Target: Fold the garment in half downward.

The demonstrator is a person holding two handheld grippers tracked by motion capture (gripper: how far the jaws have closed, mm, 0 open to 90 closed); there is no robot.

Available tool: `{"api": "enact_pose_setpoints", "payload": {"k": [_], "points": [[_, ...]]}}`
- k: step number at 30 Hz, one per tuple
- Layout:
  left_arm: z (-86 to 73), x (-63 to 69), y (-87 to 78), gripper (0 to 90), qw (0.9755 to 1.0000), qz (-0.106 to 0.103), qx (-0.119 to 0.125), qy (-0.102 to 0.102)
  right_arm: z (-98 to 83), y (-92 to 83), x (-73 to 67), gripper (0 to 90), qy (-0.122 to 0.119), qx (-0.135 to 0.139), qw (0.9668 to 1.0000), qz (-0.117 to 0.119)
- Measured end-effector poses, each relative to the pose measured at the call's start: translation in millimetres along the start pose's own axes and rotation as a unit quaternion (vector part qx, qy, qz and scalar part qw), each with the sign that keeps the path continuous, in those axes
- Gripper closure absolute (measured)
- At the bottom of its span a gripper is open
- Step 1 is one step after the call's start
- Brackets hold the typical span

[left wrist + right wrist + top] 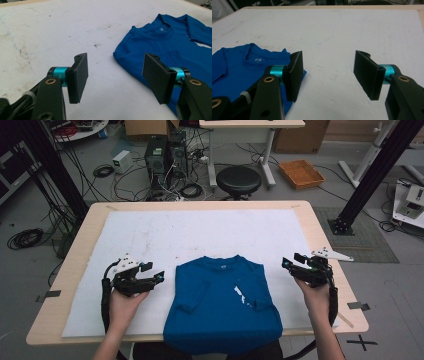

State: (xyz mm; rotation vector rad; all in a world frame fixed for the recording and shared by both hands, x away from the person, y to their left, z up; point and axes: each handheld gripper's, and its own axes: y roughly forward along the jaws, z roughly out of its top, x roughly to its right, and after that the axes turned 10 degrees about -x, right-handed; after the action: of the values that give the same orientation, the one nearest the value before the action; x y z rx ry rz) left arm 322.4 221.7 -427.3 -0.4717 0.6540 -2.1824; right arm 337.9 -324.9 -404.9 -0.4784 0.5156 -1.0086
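— Between each pair of flat black matte pads, what?
— Nothing; left gripper [159, 276] and right gripper [288, 262] both gape wide.
— And beyond?
— 1 soft blue T-shirt [222, 300], sleeves folded inward, lies between them on the scuffed white sheet [200, 232], untouched.

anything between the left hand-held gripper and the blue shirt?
Nothing: in the high view only a bare strip of white table cover separates the left hand-held gripper from the blue T-shirt. The left gripper view shows the same.
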Motion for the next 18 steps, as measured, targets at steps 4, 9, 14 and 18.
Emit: {"api": "enact_pose_setpoints", "payload": {"k": [4, 9, 14, 18], "points": [[3.7, 0.7, 4.7, 37.6, 1.0, -0.007, -0.002, -0.006, 0.2, 4.7, -0.2, 41.1, -0.002, -0.006, 1.0, -0.001], [10.0, 3.2, 11.6, 37.6, 0.9998, -0.013, -0.011, -0.009, 0.6, 9.3, -1.2, 41.5, -0.005, -0.012, 0.9999, -0.003], [14.8, 6.4, 16.0, 37.6, 0.9998, -0.018, -0.01, -0.009, 1.2, 10.8, -1.5, 41.6, -0.004, -0.011, 0.9999, -0.001], [19.9, 8.3, 19.8, 37.6, 0.9997, -0.02, -0.013, -0.006, 1.6, 12.8, -3.6, 41.6, -0.012, -0.015, 0.9998, 0.002]]}}
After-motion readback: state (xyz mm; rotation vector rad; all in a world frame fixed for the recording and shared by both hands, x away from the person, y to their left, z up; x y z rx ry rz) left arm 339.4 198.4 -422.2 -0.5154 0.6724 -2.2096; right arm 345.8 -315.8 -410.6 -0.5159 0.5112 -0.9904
